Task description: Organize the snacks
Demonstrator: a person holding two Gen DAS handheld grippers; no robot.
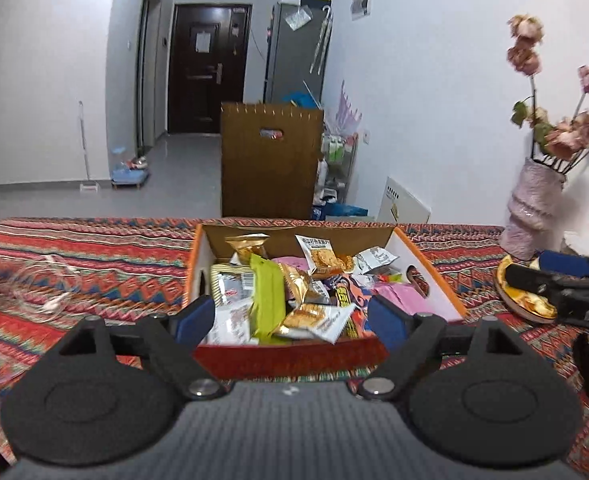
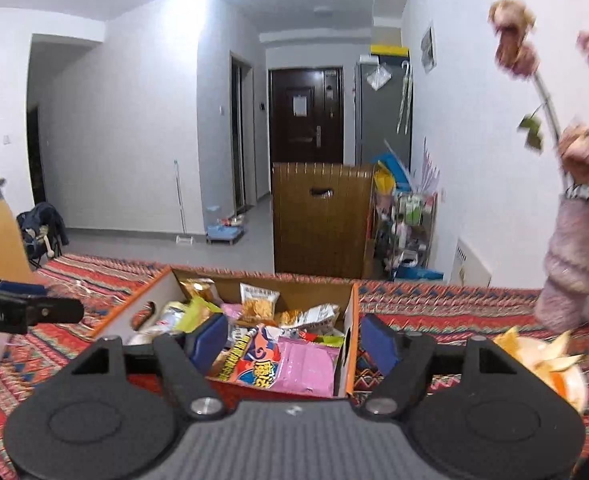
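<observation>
An open cardboard box (image 1: 434, 264) with orange edges sits on the patterned tablecloth and is full of snack packets: a green one (image 1: 268, 300), golden ones, white ones and a pink one (image 1: 398, 294). My left gripper (image 1: 292, 320) is open and empty, hovering over the box's near edge. The box also shows in the right wrist view (image 2: 134, 312). My right gripper (image 2: 294, 340) is open and empty above the box's right part, over a pink packet (image 2: 306, 364) and a red-blue packet (image 2: 258, 360). The other gripper shows at each view's edge.
A plate of orange chips (image 2: 550, 364) lies right of the box. A pink vase with dried flowers (image 1: 534, 200) stands at the table's far right. A clear plastic bag and white cable (image 1: 50, 284) lie on the left. A brown cabinet (image 1: 270, 160) stands beyond the table.
</observation>
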